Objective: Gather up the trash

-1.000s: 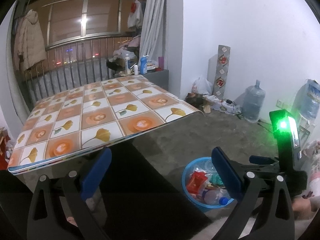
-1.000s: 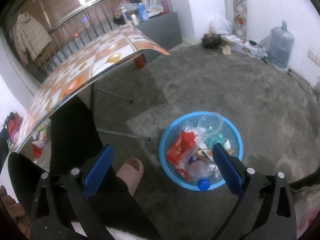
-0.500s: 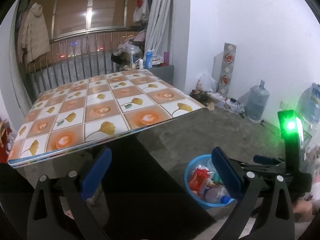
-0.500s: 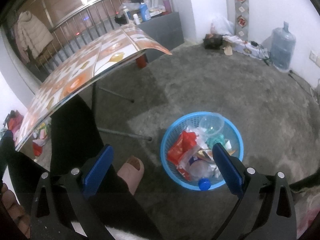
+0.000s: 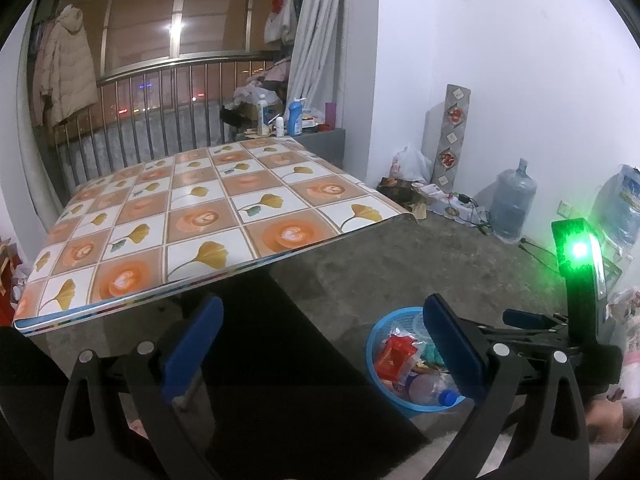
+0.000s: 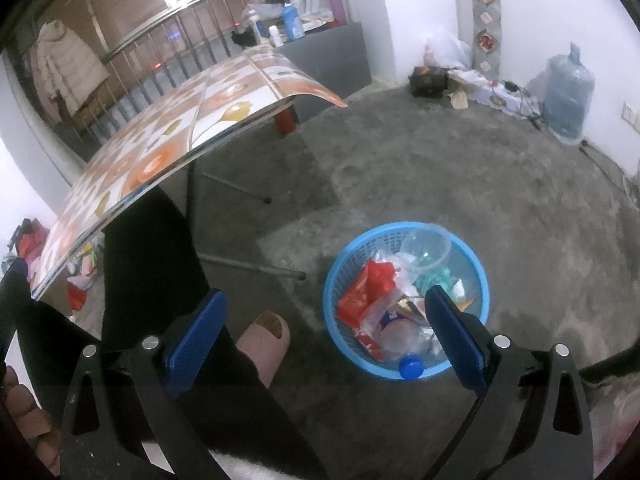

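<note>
I hold both hand-held grippers, left [image 5: 320, 340] and right [image 6: 322, 332], spread empty; the basket [image 6: 476, 276] right holds the trash, counter [image 5: 192, 216] bare.

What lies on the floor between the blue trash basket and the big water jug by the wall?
Only bare concrete floor lies between the blue basket and the water jug; the right wrist view shows it best.

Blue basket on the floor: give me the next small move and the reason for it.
Probably none toward trash: sweep the left gripper across the table to check it. Both grippers are open and hold nothing, the right gripper hangs above the blue basket, which already holds a bottle, a cup and wrappers, and the tabletop shows no litter.
</note>
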Demonstrator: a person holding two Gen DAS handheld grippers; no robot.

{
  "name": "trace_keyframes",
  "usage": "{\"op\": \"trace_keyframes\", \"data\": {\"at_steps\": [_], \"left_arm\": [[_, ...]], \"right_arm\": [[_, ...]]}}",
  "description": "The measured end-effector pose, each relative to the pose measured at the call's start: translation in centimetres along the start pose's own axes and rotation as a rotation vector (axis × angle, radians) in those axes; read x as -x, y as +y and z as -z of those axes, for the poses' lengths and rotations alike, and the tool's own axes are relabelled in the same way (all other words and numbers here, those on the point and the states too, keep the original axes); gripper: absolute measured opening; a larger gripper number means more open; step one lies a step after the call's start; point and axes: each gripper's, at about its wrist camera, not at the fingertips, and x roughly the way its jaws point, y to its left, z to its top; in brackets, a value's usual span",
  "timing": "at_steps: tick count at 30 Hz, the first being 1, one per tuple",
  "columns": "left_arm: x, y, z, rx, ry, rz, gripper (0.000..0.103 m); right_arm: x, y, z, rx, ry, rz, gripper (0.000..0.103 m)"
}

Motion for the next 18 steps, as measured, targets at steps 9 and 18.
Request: {"op": "trace_keyframes", "data": {"at_steps": [9, 18], "left_arm": [[-0.20, 0.52, -0.04, 0.030, 0.005, -0.017, 0.098], [-0.21, 0.51, -0.05, 0.014, -0.001, -0.029, 0.098]], "right_arm": [[-0.25, -0.30, -0.27, -0.012, 0.007, -0.001, 0.095], [-0.26, -0.42, -0.28, -0.011, 0.013, -0.001, 0.095]]}}
